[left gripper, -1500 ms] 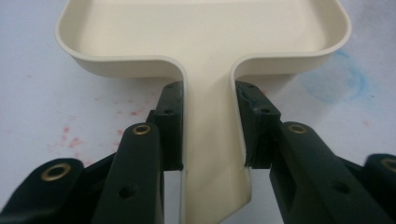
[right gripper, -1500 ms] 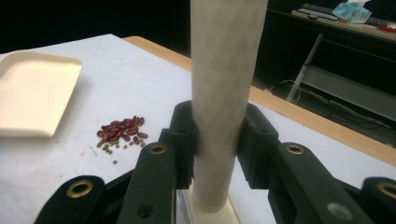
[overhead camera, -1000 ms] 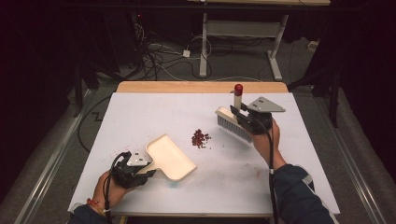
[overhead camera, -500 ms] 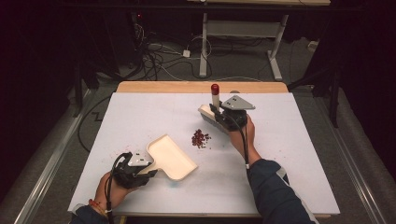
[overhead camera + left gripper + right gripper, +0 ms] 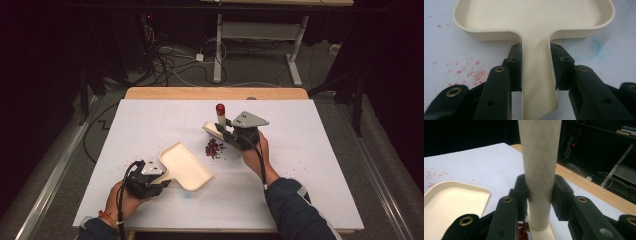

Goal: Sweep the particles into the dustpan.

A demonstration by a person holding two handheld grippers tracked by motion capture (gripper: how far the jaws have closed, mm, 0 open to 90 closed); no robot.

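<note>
My left gripper (image 5: pixel 161 176) is shut on the handle of a cream dustpan (image 5: pixel 187 167) that lies flat on the white table, near the front left. In the left gripper view the pads clamp the handle of the dustpan (image 5: pixel 534 20) from both sides. My right gripper (image 5: pixel 228 133) is shut on the cream handle of a brush (image 5: pixel 214 128) with a red tip, held upright just behind a small pile of red bits (image 5: pixel 215 148). Seen from the right gripper, the brush handle (image 5: pixel 540 157) rises between the jaws, with red bits (image 5: pixel 522 230) below and the dustpan (image 5: pixel 449 205) at left.
The white table cover (image 5: pixel 310 165) has a wooden edge (image 5: pixel 215 93) at the far side. Faint red specks (image 5: pixel 474 75) and a blue stain (image 5: pixel 586 47) mark the surface near the dustpan. Cables and a desk frame (image 5: pixel 295 65) stand on the floor beyond.
The right gripper has carried the brush leftward and a little down, from the right part of the table to just behind the red pile. The left gripper and dustpan have stayed put.
</note>
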